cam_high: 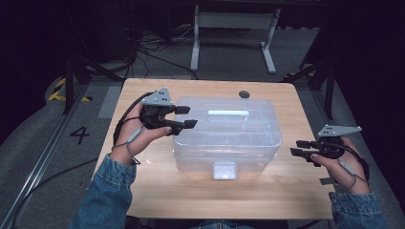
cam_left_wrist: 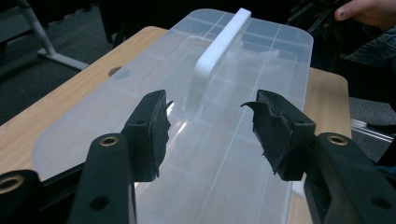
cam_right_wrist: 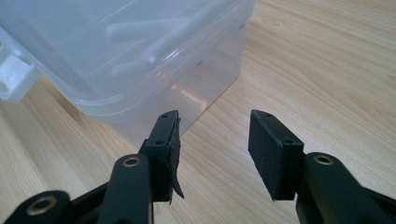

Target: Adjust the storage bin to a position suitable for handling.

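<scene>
A clear plastic box [cam_high: 227, 136] sits mid-bench [cam_high: 143, 191], lid on. The left gripper [cam_high: 184, 117] hovers over its left end, the right gripper [cam_high: 297, 147] just beside its right end — both jaws released, empty.

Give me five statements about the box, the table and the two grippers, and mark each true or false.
1. The clear plastic box has its lid on. True.
2. The left gripper is shut on the white handle. False: its jaws are open, with nothing between them, above the lid near the box's left end.
3. The right gripper is open and apart from the box. True.
4. The white latch faces the far edge of the table. False: it faces the person.
5. A mug stands beside the box. False: nothing stands beside it.
</scene>
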